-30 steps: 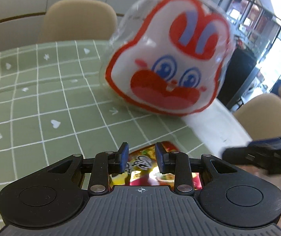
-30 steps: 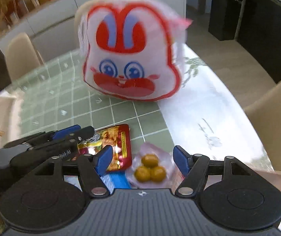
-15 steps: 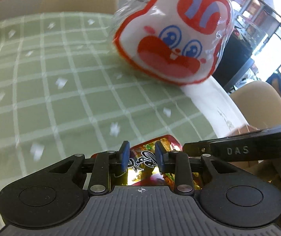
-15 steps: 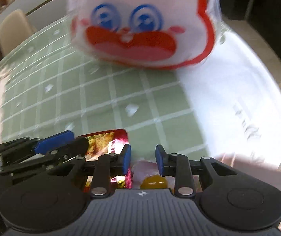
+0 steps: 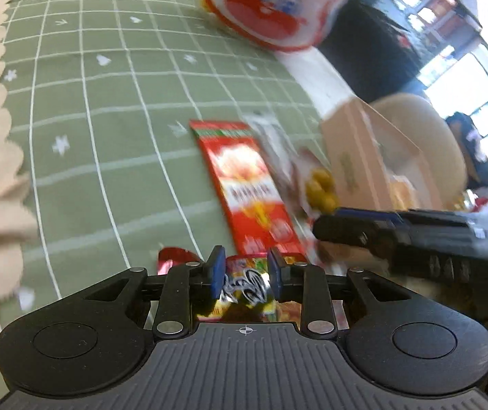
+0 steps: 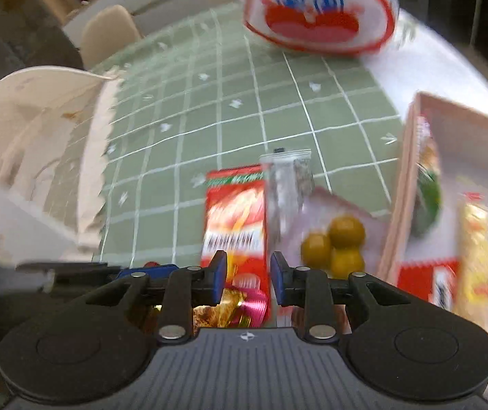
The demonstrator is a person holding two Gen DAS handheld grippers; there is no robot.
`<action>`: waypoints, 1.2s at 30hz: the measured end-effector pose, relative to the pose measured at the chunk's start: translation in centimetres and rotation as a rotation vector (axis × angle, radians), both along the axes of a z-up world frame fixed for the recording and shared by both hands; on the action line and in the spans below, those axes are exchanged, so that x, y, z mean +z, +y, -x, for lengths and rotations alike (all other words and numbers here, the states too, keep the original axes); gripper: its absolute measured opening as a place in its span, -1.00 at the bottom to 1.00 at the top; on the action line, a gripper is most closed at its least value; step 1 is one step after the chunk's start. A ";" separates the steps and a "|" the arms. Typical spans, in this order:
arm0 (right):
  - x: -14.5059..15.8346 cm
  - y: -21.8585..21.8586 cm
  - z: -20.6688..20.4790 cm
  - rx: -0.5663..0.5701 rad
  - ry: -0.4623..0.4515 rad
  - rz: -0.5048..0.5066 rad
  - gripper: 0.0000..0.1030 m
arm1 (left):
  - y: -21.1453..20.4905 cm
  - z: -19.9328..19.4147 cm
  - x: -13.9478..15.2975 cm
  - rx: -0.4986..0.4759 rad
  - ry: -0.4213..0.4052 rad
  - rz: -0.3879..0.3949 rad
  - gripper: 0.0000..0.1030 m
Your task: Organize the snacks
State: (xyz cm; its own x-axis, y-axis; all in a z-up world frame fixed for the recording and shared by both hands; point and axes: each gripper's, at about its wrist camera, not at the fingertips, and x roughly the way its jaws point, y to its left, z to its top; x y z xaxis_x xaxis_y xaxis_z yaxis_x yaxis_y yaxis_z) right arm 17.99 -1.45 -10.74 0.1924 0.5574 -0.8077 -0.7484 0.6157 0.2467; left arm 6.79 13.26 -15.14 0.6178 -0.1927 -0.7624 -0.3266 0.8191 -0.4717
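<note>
My left gripper (image 5: 245, 275) is shut on a shiny red and yellow snack packet (image 5: 244, 290) near the table's front. My right gripper (image 6: 248, 278) has its jaws close together over the lower end of a long red snack packet (image 6: 235, 225); whether it grips anything is unclear. That red packet (image 5: 247, 184) lies flat on the green cloth. Beside it lie a clear packet (image 6: 286, 184) and a pink packet of round yellow-brown snacks (image 6: 338, 242), also seen in the left wrist view (image 5: 319, 188). The right gripper's fingers (image 5: 363, 227) show at right in the left wrist view.
A big rabbit-face bag (image 6: 319, 10) stands at the far side of the green checked tablecloth (image 6: 209, 119). A pink box (image 6: 411, 171) holding several snack packets sits at right. A white scalloped container (image 6: 39, 130) stands at left. Chairs surround the table.
Both grippers have pulled back and lifted, so the rabbit bag looks farther off. The red packet, the yellow-ball packet and the pink box have come into view. The left gripper keeps its packet.
</note>
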 end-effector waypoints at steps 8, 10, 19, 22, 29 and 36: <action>-3.4 -6.3 4.5 -0.108 -0.149 0.066 0.09 | 0.2 5.1 3.0 0.081 -0.037 -0.117 -0.41; -4.1 -6.0 4.1 -0.113 -0.147 0.050 -0.19 | 0.7 6.2 3.2 0.119 -0.015 -0.146 -0.41; -4.3 -10.1 6.0 -0.122 -0.135 0.055 -0.78 | -0.3 8.7 0.5 0.159 0.086 -0.061 -0.39; -4.4 -12.9 6.5 -0.180 -0.147 0.073 -0.78 | -3.1 6.5 0.4 0.085 0.086 -0.002 -0.30; -3.2 -17.8 7.2 -0.247 -0.170 0.054 -0.67 | -8.8 2.0 0.6 -0.163 0.018 0.074 -0.31; -1.2 -16.9 11.7 0.151 -0.032 -0.024 0.35 | -8.2 2.7 2.9 -0.237 -0.018 -0.144 -0.31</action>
State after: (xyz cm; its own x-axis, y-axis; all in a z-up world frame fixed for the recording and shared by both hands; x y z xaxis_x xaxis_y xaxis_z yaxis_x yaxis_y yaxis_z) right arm 6.30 -18.33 -11.93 0.1306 0.6012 -0.7884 -0.8396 0.4900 0.2346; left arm 4.08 5.07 -12.21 0.5823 -0.2242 -0.7815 -0.1103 0.9305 -0.3492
